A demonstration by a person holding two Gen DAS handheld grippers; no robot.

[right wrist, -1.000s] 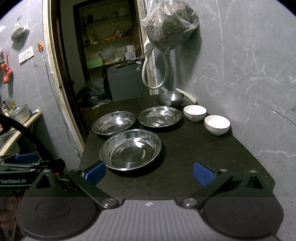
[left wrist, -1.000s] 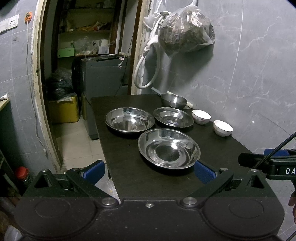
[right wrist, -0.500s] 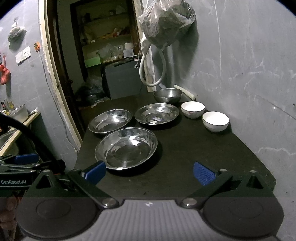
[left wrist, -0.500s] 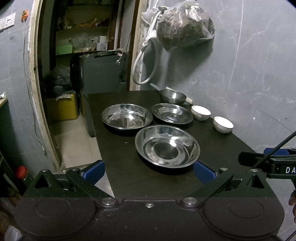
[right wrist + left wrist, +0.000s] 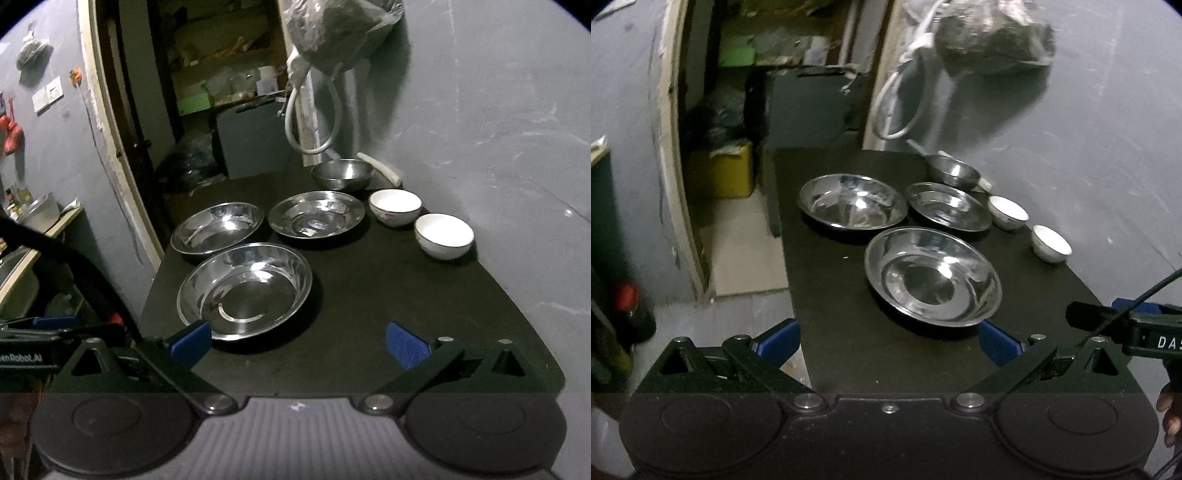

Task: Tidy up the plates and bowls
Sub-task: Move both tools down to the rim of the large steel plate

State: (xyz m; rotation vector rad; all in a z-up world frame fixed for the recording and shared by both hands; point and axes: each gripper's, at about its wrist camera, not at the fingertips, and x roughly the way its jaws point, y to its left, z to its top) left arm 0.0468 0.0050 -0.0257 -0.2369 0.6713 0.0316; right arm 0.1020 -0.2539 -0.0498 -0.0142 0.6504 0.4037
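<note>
So both grippers are just hanging over the near edge of the black table [image 5: 369, 295], fingers spread wide and nothing in either one. The left gripper [image 5: 888, 341] has the closest steel plate [image 5: 932, 277] sitting between its blue tips, just past them, not touching as far as I can tell. The right gripper [image 5: 299, 343] has that same plate [image 5: 245, 290] right by its left pad, really close. Behind it are two more steel plates side by side [image 5: 218, 229] [image 5: 316, 218], then a small steel bowl [image 5: 341, 173] at the back by the wall. Two white bowls [image 5: 395, 206] [image 5: 443, 236] sit along the right side near the wall (apart from each other, not stacked). A bulky plastic bag [image 5: 332, 33] hangs on the wall above the back of the table
</note>
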